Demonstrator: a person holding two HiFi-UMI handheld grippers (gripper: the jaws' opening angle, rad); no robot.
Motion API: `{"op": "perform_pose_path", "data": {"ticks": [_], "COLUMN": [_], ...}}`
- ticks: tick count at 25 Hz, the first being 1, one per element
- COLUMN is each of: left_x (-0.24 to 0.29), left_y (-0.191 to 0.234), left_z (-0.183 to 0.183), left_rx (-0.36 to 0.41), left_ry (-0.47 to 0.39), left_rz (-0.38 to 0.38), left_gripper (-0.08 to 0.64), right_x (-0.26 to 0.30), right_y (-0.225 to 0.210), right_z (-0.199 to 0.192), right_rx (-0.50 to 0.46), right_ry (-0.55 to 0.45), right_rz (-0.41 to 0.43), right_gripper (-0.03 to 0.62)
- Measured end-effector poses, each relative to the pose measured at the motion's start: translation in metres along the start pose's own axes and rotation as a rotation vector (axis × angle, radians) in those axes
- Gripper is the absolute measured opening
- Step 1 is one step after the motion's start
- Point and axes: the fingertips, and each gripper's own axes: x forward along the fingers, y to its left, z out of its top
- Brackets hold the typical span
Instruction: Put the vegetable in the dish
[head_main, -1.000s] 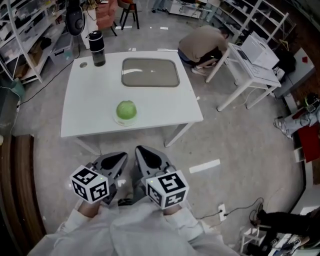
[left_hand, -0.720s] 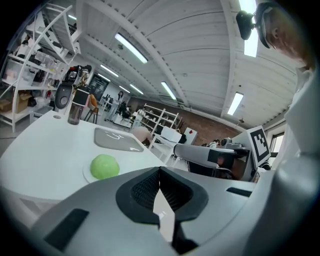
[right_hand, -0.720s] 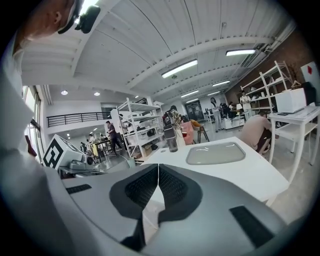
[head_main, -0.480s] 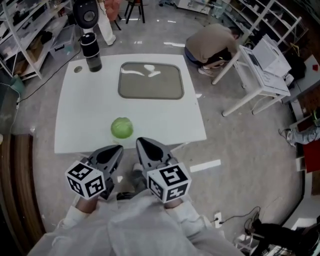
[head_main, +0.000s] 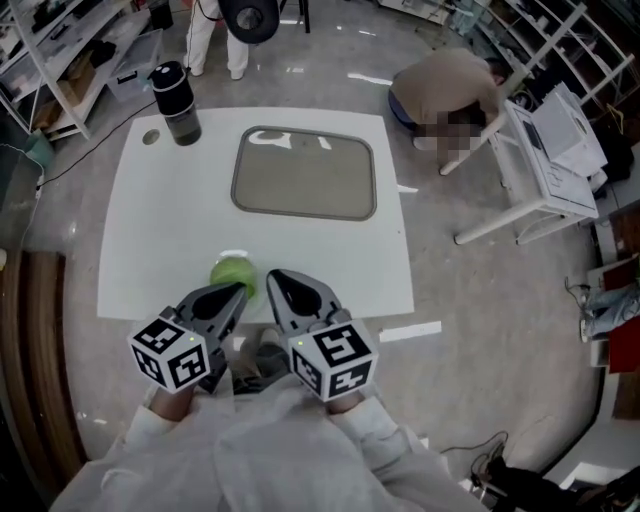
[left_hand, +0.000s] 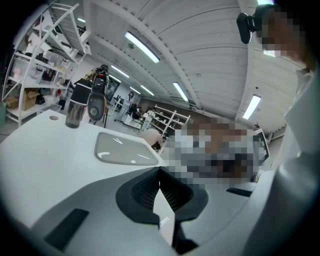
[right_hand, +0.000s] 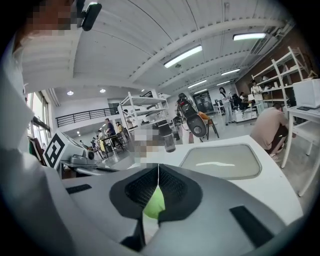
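A round green cabbage (head_main: 230, 270) lies near the front edge of the white table (head_main: 150, 230). The dish, a grey rectangular tray (head_main: 305, 175), sits further back at the table's middle. My left gripper (head_main: 243, 288) is shut and empty, its tip just in front of the cabbage and covering its near side. Close beside it on the right, my right gripper (head_main: 270, 275) is also shut and empty. In the right gripper view the cabbage (right_hand: 154, 205) shows green through the gap under the closed tips (right_hand: 158, 167). The left gripper view shows the tray (left_hand: 122, 150) beyond its closed jaws.
A dark tumbler (head_main: 175, 90) stands at the table's far left corner beside a small round hole (head_main: 151, 138). A person (head_main: 450, 85) crouches on the floor past the table's right side, next to a white desk (head_main: 550, 150). Shelves line the room's left edge.
Both grippers have come forward side by side from the floor to the table's front edge, close up to the cabbage. Their jaws stayed shut.
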Motion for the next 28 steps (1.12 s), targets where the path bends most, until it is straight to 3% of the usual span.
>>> {"op": "perform_pose_path", "data": {"ticks": [9, 28], "left_x": [0.010, -0.013], "left_y": [0.012, 0.043], "left_z": [0.001, 0.001], "left_rx": [-0.019, -0.049], "left_ry": [0.008, 0.071], "left_rz": [0.031, 0.052], "left_gripper": [0.008, 0.008], "right_x": [0.010, 0.037], "right_y": [-0.017, -0.002], "right_z": [-0.007, -0.017], "right_rx": [0.029, 0.065], "right_ry": [0.029, 0.098], "right_rz": [0.005, -0.028], "right_gripper": [0.015, 0.015]}}
